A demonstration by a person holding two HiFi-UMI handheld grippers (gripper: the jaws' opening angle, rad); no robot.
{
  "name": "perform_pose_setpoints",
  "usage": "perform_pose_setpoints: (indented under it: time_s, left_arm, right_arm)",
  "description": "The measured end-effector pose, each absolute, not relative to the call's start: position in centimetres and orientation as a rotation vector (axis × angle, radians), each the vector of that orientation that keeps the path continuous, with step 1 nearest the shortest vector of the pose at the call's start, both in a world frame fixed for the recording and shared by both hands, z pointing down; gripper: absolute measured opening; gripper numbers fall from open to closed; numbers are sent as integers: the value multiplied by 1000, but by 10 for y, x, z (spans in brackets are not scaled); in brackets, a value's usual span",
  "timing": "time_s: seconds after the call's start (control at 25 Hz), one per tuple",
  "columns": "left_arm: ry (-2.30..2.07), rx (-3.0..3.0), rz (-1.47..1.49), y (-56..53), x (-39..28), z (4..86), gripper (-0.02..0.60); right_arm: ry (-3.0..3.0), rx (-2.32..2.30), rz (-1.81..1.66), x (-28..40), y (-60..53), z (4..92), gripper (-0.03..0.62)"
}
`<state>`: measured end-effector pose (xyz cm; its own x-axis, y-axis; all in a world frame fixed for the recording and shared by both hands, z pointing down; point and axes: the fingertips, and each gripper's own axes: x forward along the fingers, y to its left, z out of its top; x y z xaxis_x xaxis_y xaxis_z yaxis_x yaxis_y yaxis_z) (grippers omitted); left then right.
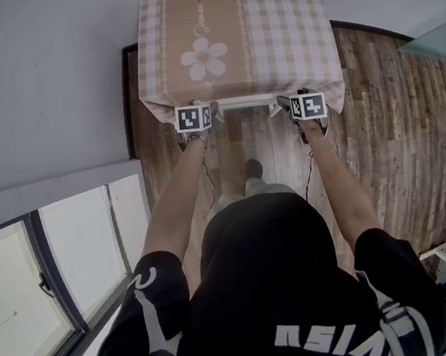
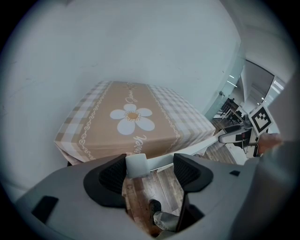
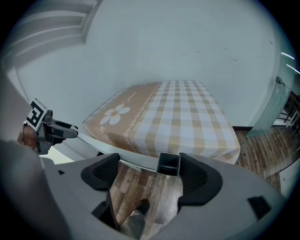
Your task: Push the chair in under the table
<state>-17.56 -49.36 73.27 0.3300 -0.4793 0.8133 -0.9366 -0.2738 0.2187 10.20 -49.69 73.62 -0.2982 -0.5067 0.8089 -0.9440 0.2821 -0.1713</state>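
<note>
A window with a dark frame sits at the far left, and a plain grey wall runs up that side to meet the desk's left edge, leaving only a thin strip of floor between them.

The left claw hangs at the desk's near edge. In the left gripper view its dark ribbed pads stand released and wide apart, with the square white end of the chair's top rail against the left pad and clear room on its other side.

The chair shows only as that white rail, lying along the hem of the tablecloth; the rest is hidden beneath the desk. The cloth is soft, checked in beige and white, with a tan central band and a white daisy (some script too, too small to read), and it drapes over every edge.

The right claw is likewise unclenched. In its own view the rail's other end, a hollow dark square tube, stands just beside the right pad.

Wood-plank floor spreads broad and open to the right. A shoe rests on the planks between the person's arms.
</note>
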Motion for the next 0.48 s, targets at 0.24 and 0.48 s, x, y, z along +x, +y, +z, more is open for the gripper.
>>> perform_pose_setpoints:
  time_s: [0.24, 0.48]
  left_arm:
    - [-1250, 1893, 819, -504, -175, 731, 327]
    - [-1242, 1889, 828, -513, -176, 731, 327]
  right_arm:
    - [-1914, 1309, 878, 103, -507, 734, 417]
    - [-1910, 1316, 879, 102, -514, 733, 417]
